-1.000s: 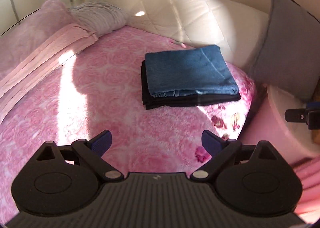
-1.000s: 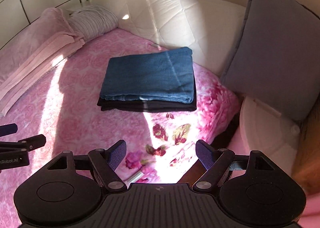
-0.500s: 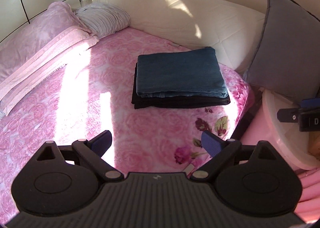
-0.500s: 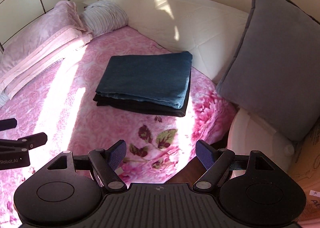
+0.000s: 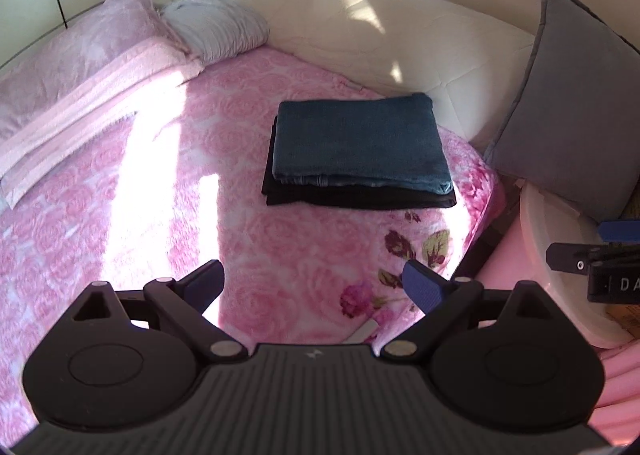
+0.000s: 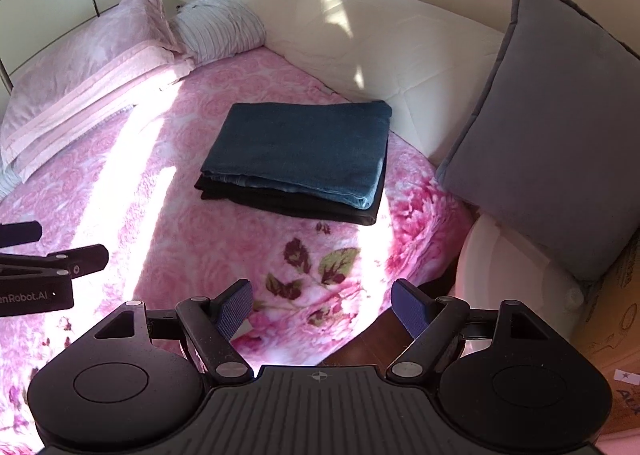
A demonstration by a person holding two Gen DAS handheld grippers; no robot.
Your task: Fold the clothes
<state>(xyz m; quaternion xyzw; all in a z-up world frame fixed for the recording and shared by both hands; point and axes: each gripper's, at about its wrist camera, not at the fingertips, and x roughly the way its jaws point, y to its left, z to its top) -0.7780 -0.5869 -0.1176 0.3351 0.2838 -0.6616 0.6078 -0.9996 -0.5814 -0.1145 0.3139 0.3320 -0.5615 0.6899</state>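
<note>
Folded blue jeans point(image 5: 358, 143) lie on top of a folded black garment point(image 5: 360, 198) in a neat stack on the pink rose-patterned bedspread point(image 5: 160, 215). The stack also shows in the right wrist view, jeans point(image 6: 300, 147) over black garment point(image 6: 304, 209). My left gripper point(image 5: 314, 287) is open and empty, held above the bed well short of the stack. My right gripper point(image 6: 322, 307) is open and empty, over the bed's near corner. Each gripper shows at the edge of the other's view, the right point(image 5: 592, 259) and the left point(image 6: 48, 267).
A grey cushion point(image 6: 560, 135) leans at the right. A cream padded bolster point(image 5: 380, 39) runs along the far side. Pink pillows point(image 5: 80, 75) and a striped pillow point(image 5: 216, 31) lie at the head. A white round tub point(image 6: 516, 275) and pink rolls point(image 5: 624, 375) sit beside the bed.
Both grippers have drawn back and risen from the stack, so it looks smaller and farther. Both stay open and empty. The stack has not moved.
</note>
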